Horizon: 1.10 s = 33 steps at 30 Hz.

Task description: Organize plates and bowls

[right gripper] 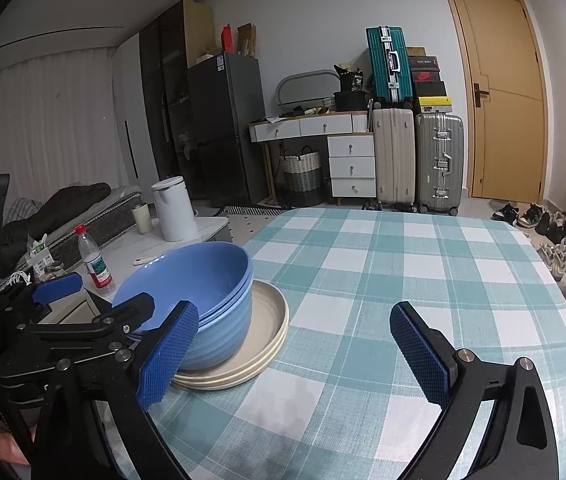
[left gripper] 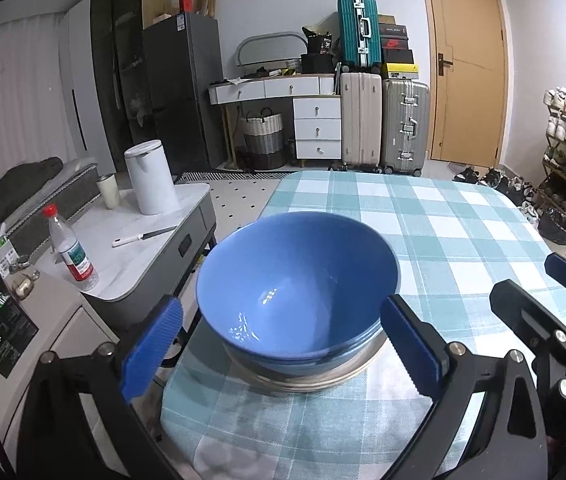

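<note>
Sitting nested near the tabletop's (right gripper: 403,280) left edge, the blue bowls (right gripper: 203,292) rest on the stacked beige plates (right gripper: 271,320), so the sorting looks nearly or fully done. The left gripper (left gripper: 279,344) has its jaws spread wide on either side of the bowl stack, touching nothing as far as I can tell, and the right gripper (right gripper: 295,356) hangs released over bare cloth just right of the plates. If the step in hand is a withdrawal, I'd draw the left gripper straight back without brushing a rim, since the top bowl sits slightly tilted and the stack is close to the edge.
</note>
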Each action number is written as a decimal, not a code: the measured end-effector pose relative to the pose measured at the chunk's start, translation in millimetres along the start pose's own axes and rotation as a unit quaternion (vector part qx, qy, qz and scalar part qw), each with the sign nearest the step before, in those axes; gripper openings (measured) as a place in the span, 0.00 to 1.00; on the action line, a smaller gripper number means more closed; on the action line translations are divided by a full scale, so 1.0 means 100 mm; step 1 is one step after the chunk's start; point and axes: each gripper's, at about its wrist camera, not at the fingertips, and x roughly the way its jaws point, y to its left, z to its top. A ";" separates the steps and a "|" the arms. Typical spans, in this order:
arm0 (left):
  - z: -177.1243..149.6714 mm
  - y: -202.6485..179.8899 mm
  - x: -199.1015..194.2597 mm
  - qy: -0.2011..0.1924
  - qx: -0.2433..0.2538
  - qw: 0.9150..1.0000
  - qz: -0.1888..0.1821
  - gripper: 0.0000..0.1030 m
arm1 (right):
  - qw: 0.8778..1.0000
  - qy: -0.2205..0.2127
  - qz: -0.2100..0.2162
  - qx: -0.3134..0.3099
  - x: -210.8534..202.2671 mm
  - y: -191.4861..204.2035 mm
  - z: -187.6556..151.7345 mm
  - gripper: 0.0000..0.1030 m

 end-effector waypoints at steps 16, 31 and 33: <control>0.03 0.15 0.01 0.014 -0.048 0.999 -0.022 0.97 | 1.000 0.002 -0.001 0.003 -0.01 -0.01 -0.01 0.95; -0.01 -0.02 0.05 0.020 -0.014 0.999 -0.027 1.00 | 1.000 0.007 -0.001 0.003 0.00 -0.01 -0.06 0.95; -0.02 -0.06 0.04 0.008 -0.007 1.000 -0.025 1.00 | 1.000 0.008 -0.002 0.005 0.00 -0.03 -0.06 0.95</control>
